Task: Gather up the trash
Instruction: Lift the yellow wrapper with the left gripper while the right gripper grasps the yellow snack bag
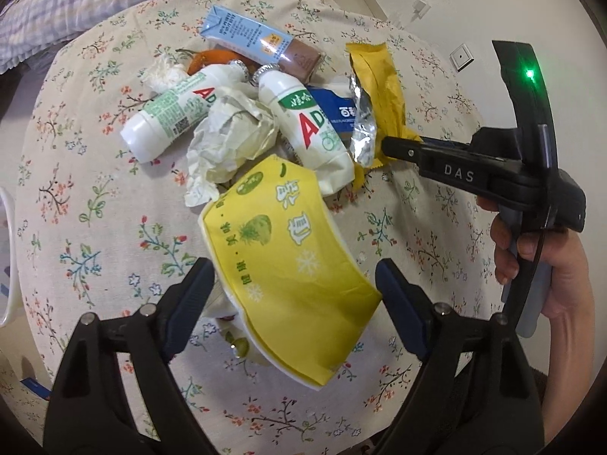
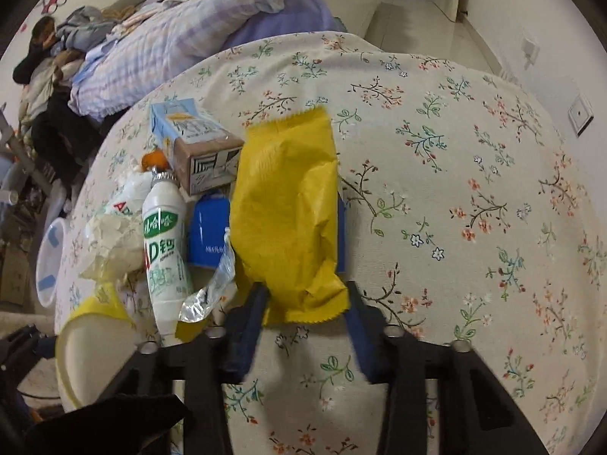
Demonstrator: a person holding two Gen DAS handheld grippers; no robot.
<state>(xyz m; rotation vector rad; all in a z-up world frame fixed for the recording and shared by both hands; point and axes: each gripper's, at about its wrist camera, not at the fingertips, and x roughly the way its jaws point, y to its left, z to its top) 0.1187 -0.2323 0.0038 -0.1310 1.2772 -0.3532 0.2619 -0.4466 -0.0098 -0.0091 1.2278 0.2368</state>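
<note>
A pile of trash lies on a round table with a flowered cloth point(image 1: 95, 197). A crushed yellow paper cup point(image 1: 288, 258) lies between the fingers of my open left gripper point(image 1: 294, 288), which does not squeeze it. Behind it are two white AD bottles point(image 1: 307, 129) point(image 1: 170, 113), crumpled paper point(image 1: 227, 140), a blue milk carton point(image 1: 258, 41), a blue packet point(image 1: 337, 110) and an orange peel point(image 1: 212, 58). My right gripper point(image 2: 305, 326) is open, its fingers on either side of the near end of a yellow wrapper point(image 2: 288, 212). It also shows in the left wrist view point(image 1: 383, 91).
A bed with purple checked bedding point(image 2: 182, 38) stands behind the table. A white plastic basin point(image 2: 49, 258) sits low at the table's left. The right half of the tablecloth point(image 2: 474, 208) is bare. A wall with sockets point(image 2: 580, 113) is to the right.
</note>
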